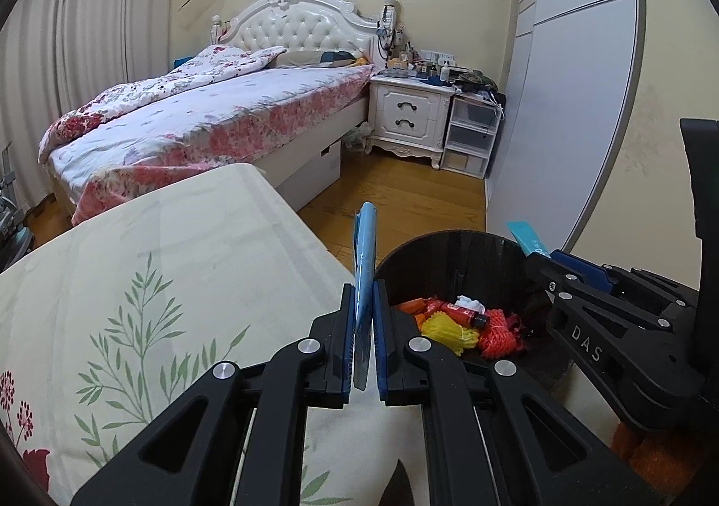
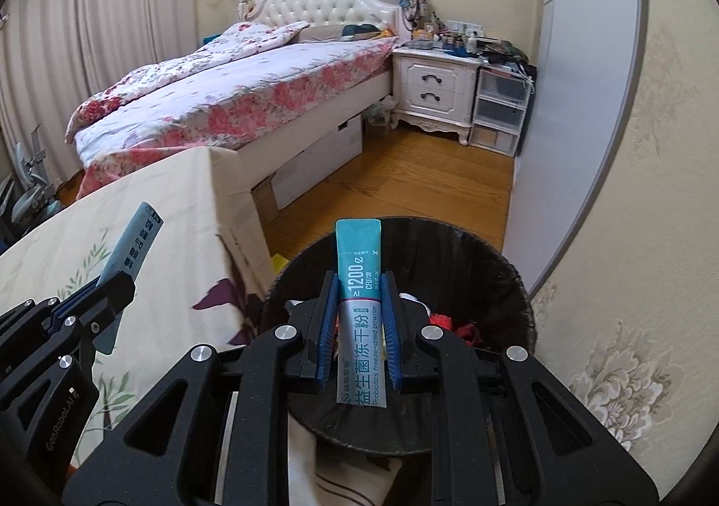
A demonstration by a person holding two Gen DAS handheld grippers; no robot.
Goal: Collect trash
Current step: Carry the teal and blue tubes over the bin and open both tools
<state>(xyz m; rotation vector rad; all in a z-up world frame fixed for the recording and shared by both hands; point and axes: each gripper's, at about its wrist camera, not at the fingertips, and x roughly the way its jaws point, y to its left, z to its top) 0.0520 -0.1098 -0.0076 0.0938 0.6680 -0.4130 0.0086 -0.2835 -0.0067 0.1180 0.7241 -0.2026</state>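
The left gripper [image 1: 365,321] is clamped on a flat light-blue foil sachet [image 1: 365,254], seen edge-on, over the table's floral cream tablecloth [image 1: 157,259]. At its 3 o'clock, the right gripper [image 2: 359,317] pinches a teal-and-grey probiotics powder sachet [image 2: 359,304] upright above the round black bin [image 2: 508,281] holding red and yellow trash [image 1: 454,321].

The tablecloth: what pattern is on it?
Cream tablecloth with green leafy sprigs; left wrist view.
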